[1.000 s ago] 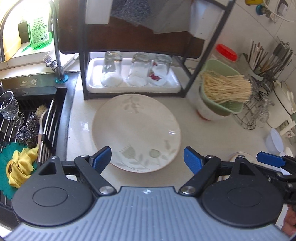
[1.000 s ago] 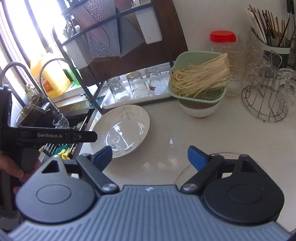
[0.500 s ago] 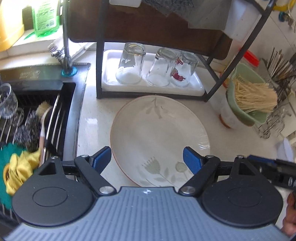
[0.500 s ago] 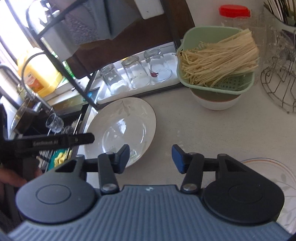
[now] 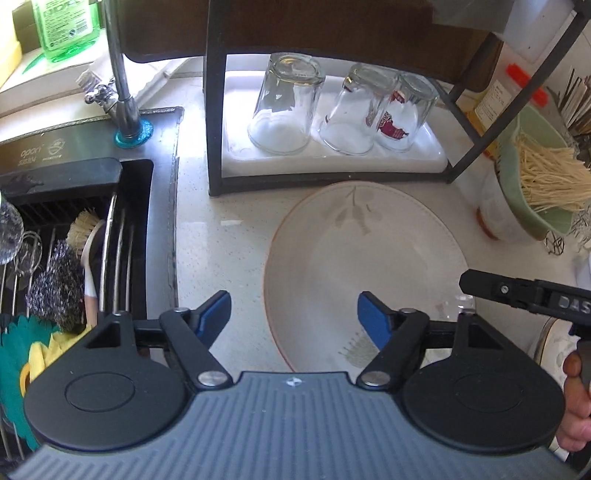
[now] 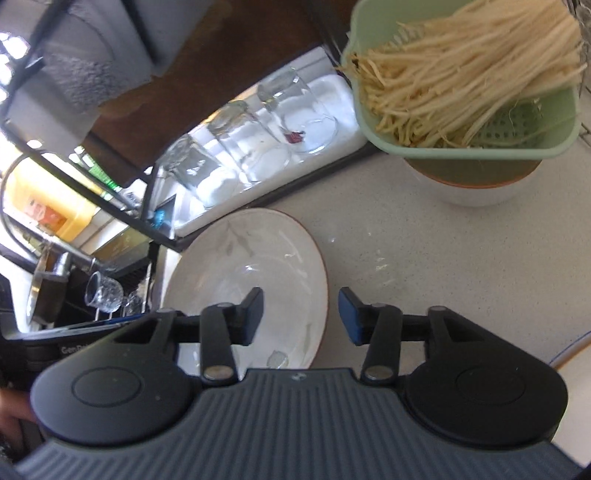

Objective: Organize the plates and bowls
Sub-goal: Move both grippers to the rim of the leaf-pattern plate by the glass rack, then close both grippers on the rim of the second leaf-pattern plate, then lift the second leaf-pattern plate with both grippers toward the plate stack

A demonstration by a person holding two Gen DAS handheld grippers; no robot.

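White plate (image 5: 362, 258), leaf print, brown rim

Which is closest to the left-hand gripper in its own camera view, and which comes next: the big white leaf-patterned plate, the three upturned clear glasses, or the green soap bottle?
1. Big white leaf-patterned plate: its near left rim lies between the closing jaws of the left-hand gripper.
2. Three upturned clear glasses: beyond the plate, on the white tray.
3. Green soap bottle: far upper left.
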